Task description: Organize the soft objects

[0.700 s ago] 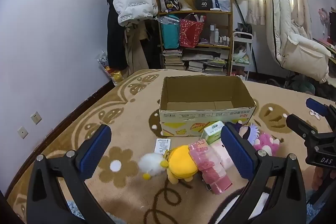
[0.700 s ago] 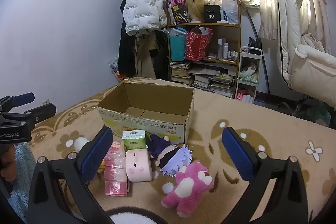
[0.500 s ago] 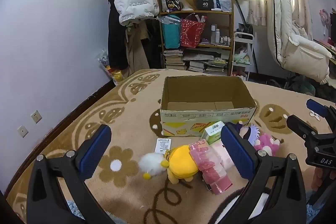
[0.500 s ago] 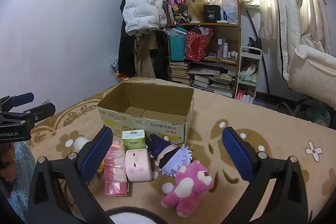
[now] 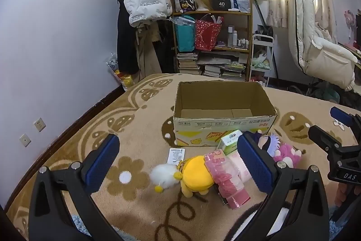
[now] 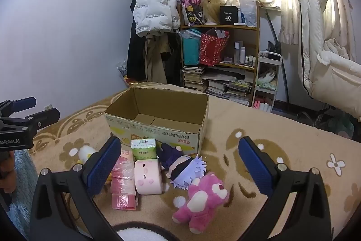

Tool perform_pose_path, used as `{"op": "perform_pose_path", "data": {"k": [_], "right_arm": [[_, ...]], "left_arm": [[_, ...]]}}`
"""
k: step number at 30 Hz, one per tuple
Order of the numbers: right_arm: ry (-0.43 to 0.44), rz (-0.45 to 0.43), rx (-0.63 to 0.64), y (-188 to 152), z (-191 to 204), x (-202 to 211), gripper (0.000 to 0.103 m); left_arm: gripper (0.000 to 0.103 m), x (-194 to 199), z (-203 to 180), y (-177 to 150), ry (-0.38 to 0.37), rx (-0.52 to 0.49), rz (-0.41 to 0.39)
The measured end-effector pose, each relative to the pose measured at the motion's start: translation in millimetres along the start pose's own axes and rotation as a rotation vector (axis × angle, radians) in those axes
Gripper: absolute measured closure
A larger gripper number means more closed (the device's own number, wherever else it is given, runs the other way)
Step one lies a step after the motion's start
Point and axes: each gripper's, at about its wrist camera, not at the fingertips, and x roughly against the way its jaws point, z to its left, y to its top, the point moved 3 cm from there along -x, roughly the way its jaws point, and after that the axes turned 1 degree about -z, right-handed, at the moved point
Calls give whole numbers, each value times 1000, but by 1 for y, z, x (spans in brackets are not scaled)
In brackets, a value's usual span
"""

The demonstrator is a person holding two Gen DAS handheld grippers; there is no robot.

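Grippers hover spread wide, left gripper [image 5: 178, 159] and right gripper [image 6: 180, 162] both empty. Pink bear plush [image 6: 203, 198] lies at six o'clock of the cardboard box [image 6: 158, 128], yellow plush [image 5: 196, 177] at its seven.

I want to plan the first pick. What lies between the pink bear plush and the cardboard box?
In the right wrist view, the white-haired doll in dark clothes lies between the pink bear plush and the cardboard box.

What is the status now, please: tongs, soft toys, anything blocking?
Left tongs and right tongs open, empty. Cardboard box empty; pink bear, yellow plush, pink cube plush on carpet in front. Nothing blocking.
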Motion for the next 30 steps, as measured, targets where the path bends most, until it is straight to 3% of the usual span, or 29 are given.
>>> {"op": "perform_pose_path", "data": {"k": [30], "right_arm": [[5, 6, 9, -2, 1, -2, 0]], "left_arm": [[0, -1, 2, -6, 4, -14, -9]]}}
